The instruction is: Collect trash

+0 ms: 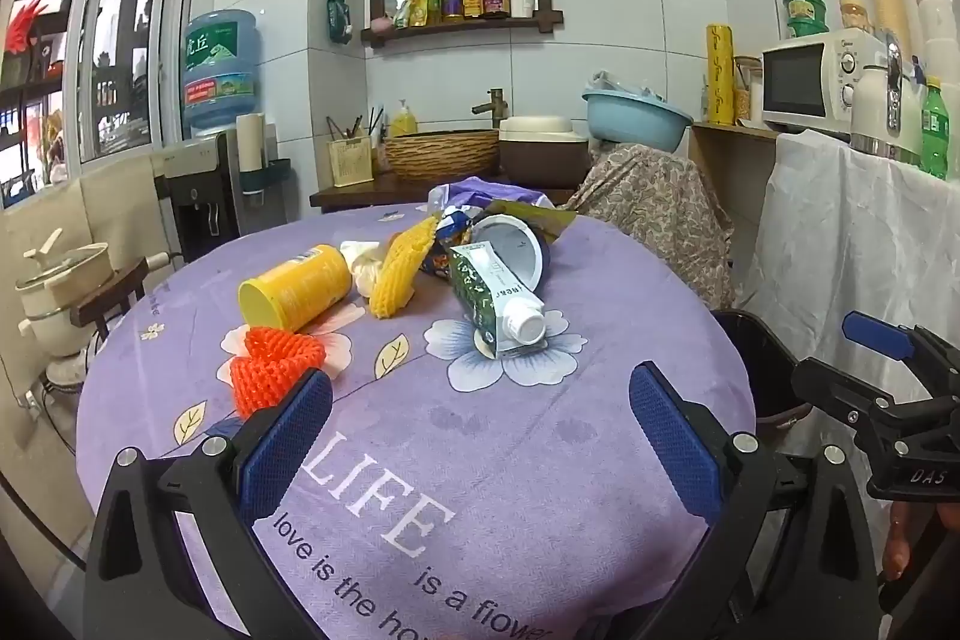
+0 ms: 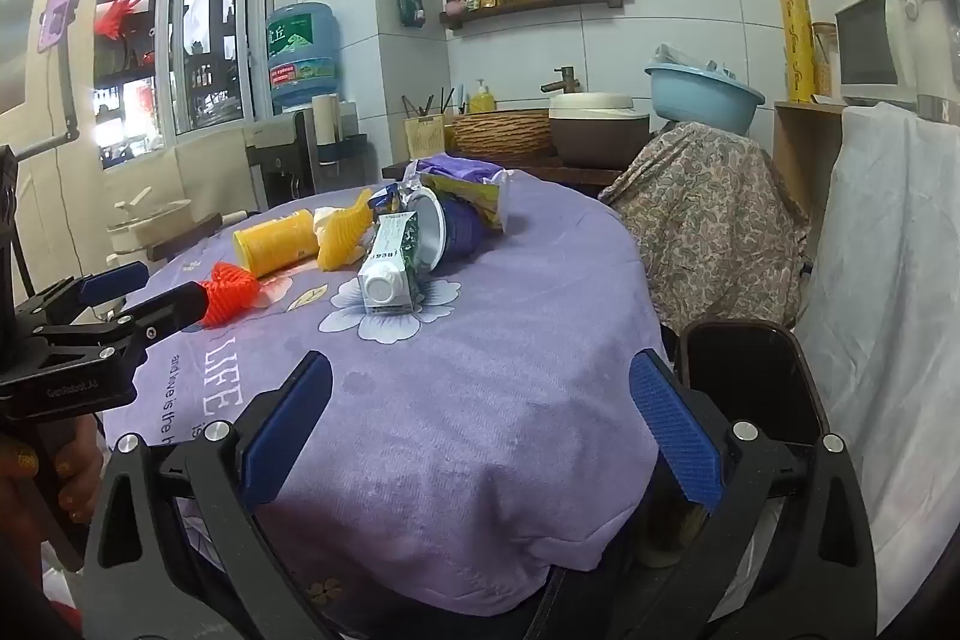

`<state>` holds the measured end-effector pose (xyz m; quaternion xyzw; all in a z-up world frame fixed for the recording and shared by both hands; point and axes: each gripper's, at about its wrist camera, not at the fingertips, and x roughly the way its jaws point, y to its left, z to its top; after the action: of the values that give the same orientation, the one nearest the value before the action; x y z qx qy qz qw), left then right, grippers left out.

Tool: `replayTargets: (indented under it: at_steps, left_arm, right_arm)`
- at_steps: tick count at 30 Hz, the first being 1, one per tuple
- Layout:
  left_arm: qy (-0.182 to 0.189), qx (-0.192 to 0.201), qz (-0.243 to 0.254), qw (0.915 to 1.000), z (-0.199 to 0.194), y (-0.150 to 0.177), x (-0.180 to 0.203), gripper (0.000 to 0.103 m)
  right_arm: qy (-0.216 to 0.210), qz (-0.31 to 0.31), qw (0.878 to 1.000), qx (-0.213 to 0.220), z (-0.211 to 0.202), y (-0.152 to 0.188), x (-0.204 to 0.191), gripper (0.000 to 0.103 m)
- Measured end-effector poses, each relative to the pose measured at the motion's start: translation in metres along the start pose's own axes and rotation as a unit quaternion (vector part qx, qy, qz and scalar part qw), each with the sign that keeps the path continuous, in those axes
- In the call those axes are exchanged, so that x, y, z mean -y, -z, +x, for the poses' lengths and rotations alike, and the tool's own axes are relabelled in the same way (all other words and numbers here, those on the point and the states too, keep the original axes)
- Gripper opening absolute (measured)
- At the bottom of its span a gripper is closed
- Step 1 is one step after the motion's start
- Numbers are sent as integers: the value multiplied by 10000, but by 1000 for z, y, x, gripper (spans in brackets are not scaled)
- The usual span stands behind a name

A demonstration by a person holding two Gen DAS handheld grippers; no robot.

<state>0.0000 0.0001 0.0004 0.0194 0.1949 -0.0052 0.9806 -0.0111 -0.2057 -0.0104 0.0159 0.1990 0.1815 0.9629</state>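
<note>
Both grippers hover at the near edge of the round table (image 1: 540, 436), purple floral cloth; nothing picked up yet. Left gripper (image 1: 480, 436): jaws spread wide, nothing btwn them, only cloth below. Right gripper (image 2: 480, 424): same, wide apart and empty, over the table's near-right edge.

Trash sits in a loose cluster toward the table centre/far side:
- orange foam net (image 1: 273, 370), nearest item, just beside the left gripper's left finger
- yellow can (image 1: 297, 295) on its side, open end facing us
- yellow foam net (image 1: 399, 274), leaning btwn can and carton
- green/white carton (image 1: 498, 307) w/ white cap, lying on a printed flower
- white-lined cup (image 1: 510, 250) on its side behind the carton, touching it
- crumpled wrappers (image 1: 480, 202) at the far side

Dark bin (image 2: 750, 376) stands on the floor just beside the table, right side, next to the right gripper.

We judge the step in hand = first approach and pick. Notes for doing it well:
- left takes the orange net first; soft, so close gently around its middle, approx. from above
- right is closest to the bin; carton suits it, grip across the narrow body, not the cap
- can may roll: come square across its side
- cup + carton touch; lift one w/o dragging the other off the edge
</note>
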Motion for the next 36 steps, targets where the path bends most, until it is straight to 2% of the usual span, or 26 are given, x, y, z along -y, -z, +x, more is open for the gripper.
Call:
replayTargets:
  at_steps: [36]
  left_arm:
    - [97, -16, 27, 9999, -2, 3, 3, 98]
  right_arm:
    - [32, 42, 10000, 24, -4, 2, 3, 98]
